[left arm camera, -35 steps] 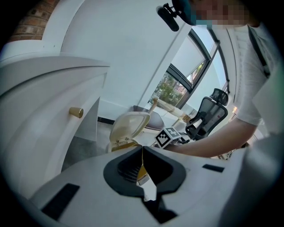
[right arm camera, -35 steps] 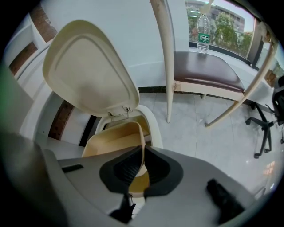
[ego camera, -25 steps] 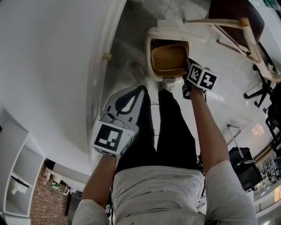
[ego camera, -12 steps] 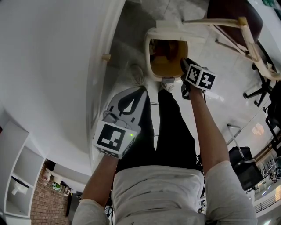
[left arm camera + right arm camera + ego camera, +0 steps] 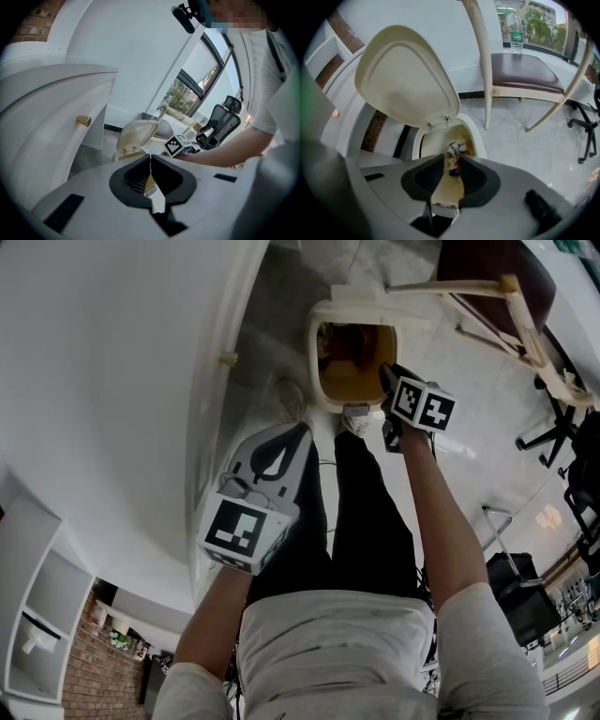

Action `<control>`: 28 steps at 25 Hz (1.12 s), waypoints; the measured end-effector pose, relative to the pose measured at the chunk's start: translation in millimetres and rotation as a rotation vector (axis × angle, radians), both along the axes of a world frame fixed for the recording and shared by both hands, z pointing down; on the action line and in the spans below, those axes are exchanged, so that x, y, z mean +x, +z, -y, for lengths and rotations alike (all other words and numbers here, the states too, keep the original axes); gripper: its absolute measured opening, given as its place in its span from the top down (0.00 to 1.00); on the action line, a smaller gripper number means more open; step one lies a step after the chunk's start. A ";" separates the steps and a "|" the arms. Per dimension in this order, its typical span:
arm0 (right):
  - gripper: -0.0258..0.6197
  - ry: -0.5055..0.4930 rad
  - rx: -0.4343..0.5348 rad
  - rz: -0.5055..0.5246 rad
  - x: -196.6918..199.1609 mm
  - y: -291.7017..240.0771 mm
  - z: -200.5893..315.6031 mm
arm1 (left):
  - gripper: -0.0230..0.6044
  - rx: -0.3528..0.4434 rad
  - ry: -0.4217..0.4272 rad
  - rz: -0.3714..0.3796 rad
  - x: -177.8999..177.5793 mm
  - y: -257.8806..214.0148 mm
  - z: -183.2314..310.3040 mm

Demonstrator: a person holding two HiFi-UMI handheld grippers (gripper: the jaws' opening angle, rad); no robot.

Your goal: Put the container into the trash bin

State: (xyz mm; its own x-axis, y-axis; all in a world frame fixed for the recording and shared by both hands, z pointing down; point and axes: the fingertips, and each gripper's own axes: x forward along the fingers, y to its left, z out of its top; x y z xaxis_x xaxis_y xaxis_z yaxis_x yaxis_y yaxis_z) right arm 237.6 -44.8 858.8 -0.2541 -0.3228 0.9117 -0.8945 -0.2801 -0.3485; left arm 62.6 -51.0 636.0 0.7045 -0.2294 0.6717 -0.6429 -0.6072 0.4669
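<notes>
Container [image 5: 356,371] has dropped since a second ago: then it filled the bin's mouth by the right gripper [image 5: 384,371], now it sits low inside the bin [image 5: 315,362] as a dim brown shape. Right jaws slightly apart, nothing pinched, tips over the near rim of the opening. Left gripper [image 5: 302,427] is held back near the person's legs, jaws pressed together, empty, well apart from the bin.

Around: bin lid [image 5: 408,75] stands up and open behind the hole. A wooden chair [image 5: 525,75] with a dark seat is just beside the bin, with a bottle [image 5: 516,32] on the sill behind it. A white cabinet with a brass knob [image 5: 84,120] is to the left. An office chair [image 5: 572,418] is at the right edge, cut off. Shoes [image 5: 292,397] are right at the bin's foot.

Right gripper view: its own jaws cover most of the opening (only crumpled white, blue and red bits [image 5: 453,154] show in the gap). Can't tell which part there is the container. Head view shows the bin's inside dark at the far end.
</notes>
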 end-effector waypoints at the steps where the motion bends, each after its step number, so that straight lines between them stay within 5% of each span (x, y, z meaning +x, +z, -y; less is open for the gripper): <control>1: 0.81 -0.004 0.004 -0.001 -1.0 -2.8 0.8 | 0.93 0.002 0.000 -0.002 0.5 -1.7 0.1; 12: 0.90 -0.203 0.111 0.021 -32.6 -63.7 3.4 | 0.94 0.041 0.044 -0.016 9.7 -33.7 -0.7; 20: 0.91 -0.337 0.230 0.025 -49.5 -159.8 3.1 | 0.94 0.112 0.060 0.009 2.5 -83.2 5.5; 25: 0.91 -0.379 0.305 0.026 -55.8 -222.3 -2.3 | 0.93 0.068 0.008 -0.043 3.1 -112.1 -0.8; 28: 0.91 -0.398 0.333 0.027 -55.6 -254.4 -10.4 | 0.94 0.090 0.022 -0.013 5.4 -127.2 -6.0</control>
State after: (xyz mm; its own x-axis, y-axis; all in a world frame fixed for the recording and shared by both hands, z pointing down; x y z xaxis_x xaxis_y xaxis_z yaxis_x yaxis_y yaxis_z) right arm 182.0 -34.4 604.3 -0.4384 -0.4676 0.7675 -0.8986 0.2098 -0.3854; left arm 68.0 -45.0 508.8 0.7187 -0.2730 0.6395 -0.6231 -0.6610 0.4181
